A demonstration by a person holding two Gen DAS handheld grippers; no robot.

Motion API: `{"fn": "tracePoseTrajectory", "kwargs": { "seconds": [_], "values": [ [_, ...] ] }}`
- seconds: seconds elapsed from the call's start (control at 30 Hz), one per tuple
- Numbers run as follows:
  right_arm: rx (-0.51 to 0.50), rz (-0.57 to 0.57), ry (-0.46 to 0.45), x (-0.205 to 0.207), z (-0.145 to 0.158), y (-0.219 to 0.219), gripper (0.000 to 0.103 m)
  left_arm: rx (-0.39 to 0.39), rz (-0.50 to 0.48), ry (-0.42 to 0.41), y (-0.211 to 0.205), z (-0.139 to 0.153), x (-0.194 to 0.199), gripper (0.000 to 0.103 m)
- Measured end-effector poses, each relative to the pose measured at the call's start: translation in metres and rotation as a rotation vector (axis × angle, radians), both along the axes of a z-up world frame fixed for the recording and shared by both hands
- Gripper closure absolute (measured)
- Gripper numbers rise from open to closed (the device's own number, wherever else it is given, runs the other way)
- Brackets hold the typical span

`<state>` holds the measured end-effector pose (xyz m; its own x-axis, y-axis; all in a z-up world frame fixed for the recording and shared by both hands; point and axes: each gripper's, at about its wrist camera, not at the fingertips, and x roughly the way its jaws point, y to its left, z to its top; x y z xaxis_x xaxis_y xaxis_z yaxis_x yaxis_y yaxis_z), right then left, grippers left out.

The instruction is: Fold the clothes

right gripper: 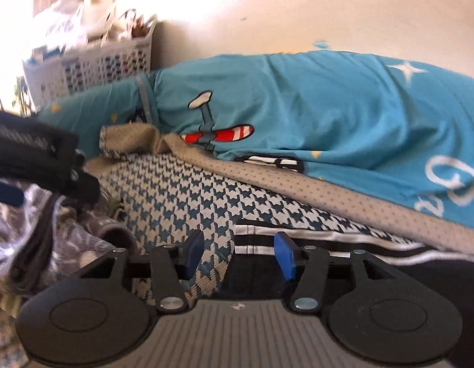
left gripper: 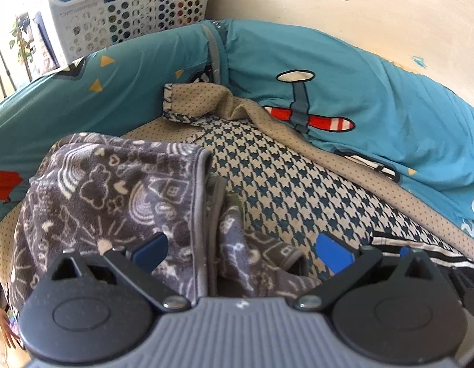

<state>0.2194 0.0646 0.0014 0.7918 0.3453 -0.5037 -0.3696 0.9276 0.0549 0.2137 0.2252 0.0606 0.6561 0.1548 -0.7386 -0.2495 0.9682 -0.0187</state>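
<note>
A grey fleece garment [left gripper: 114, 202] with white doodle prints lies crumpled on the houndstooth blanket [left gripper: 282, 178], its grey-trimmed edge running down between my left fingers. My left gripper [left gripper: 243, 253] hangs just above it, open wide, its blue pads clear of the cloth. In the right wrist view the same fleece [right gripper: 68, 239] sits at the left under the left gripper's black housing [right gripper: 37, 153]. My right gripper [right gripper: 240, 256] is open over the edge of a black garment with white stripes [right gripper: 313, 242], with nothing between its pads.
Teal bedding with an aeroplane print [left gripper: 344, 98] is bunched along the back against the cream wall [left gripper: 359, 15]. A tan dotted blanket edge [right gripper: 282, 190] runs below it. A white perforated laundry basket [left gripper: 129, 15], full of items, stands at the back left.
</note>
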Motion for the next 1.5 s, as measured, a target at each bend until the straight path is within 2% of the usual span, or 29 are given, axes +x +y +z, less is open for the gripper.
{"fn": "tracePoseTrajectory", "kwargs": {
  "seconds": [0.07,0.17,0.2,0.33,0.37,0.4,0.47,0.6,0.73,0.83,0.87,0.9,1.0,1.17,1.5],
  "values": [
    [-0.038,0.003,0.011,0.007,-0.004,0.010,0.046,-0.015,0.009,0.008,0.003,-0.001,0.001,0.000],
    [-0.120,-0.040,0.041,0.018,-0.015,0.021,0.048,-0.024,0.016,0.013,0.004,-0.001,0.002,0.000],
    [-0.116,-0.053,0.045,0.020,-0.018,0.020,0.056,-0.026,0.016,0.013,0.004,0.000,0.003,0.000],
    [-0.082,-0.107,0.041,0.025,-0.022,0.014,0.075,-0.028,0.018,0.012,0.003,0.000,0.002,0.000],
    [-0.079,-0.114,0.042,0.027,-0.021,0.013,0.085,-0.029,0.017,0.013,0.004,0.000,0.002,0.000],
    [-0.077,-0.122,0.043,0.028,-0.020,0.012,0.090,-0.030,0.017,0.013,0.004,0.000,0.002,0.000],
    [-0.040,-0.140,0.041,0.032,-0.016,0.006,0.092,-0.030,0.016,0.011,0.004,0.000,0.002,0.000],
    [0.103,-0.161,-0.054,0.031,0.004,-0.006,0.091,-0.025,0.014,0.006,0.002,0.000,0.001,0.000],
    [0.204,-0.168,-0.053,0.037,0.012,-0.016,0.085,-0.012,-0.001,0.004,-0.002,-0.001,0.001,0.000],
    [0.209,-0.192,-0.082,0.032,0.020,-0.021,0.078,-0.005,-0.015,0.002,-0.007,-0.002,-0.001,0.000],
    [0.211,-0.195,-0.092,0.029,0.023,-0.022,0.069,-0.001,-0.022,0.000,-0.009,-0.002,-0.001,0.000],
    [0.200,-0.195,-0.097,0.026,0.026,-0.023,0.066,0.003,-0.028,-0.002,-0.011,-0.002,-0.002,0.000],
    [0.118,-0.192,-0.099,0.011,0.029,-0.026,0.066,0.018,-0.062,-0.008,-0.019,-0.003,-0.005,0.000],
    [0.060,-0.197,-0.042,-0.021,0.023,-0.050,0.066,0.034,-0.121,-0.011,-0.035,-0.006,-0.011,0.000],
    [0.024,-0.260,0.034,-0.094,0.018,-0.107,0.064,0.078,-0.284,-0.021,-0.083,-0.017,-0.030,0.000]
  ]
}}
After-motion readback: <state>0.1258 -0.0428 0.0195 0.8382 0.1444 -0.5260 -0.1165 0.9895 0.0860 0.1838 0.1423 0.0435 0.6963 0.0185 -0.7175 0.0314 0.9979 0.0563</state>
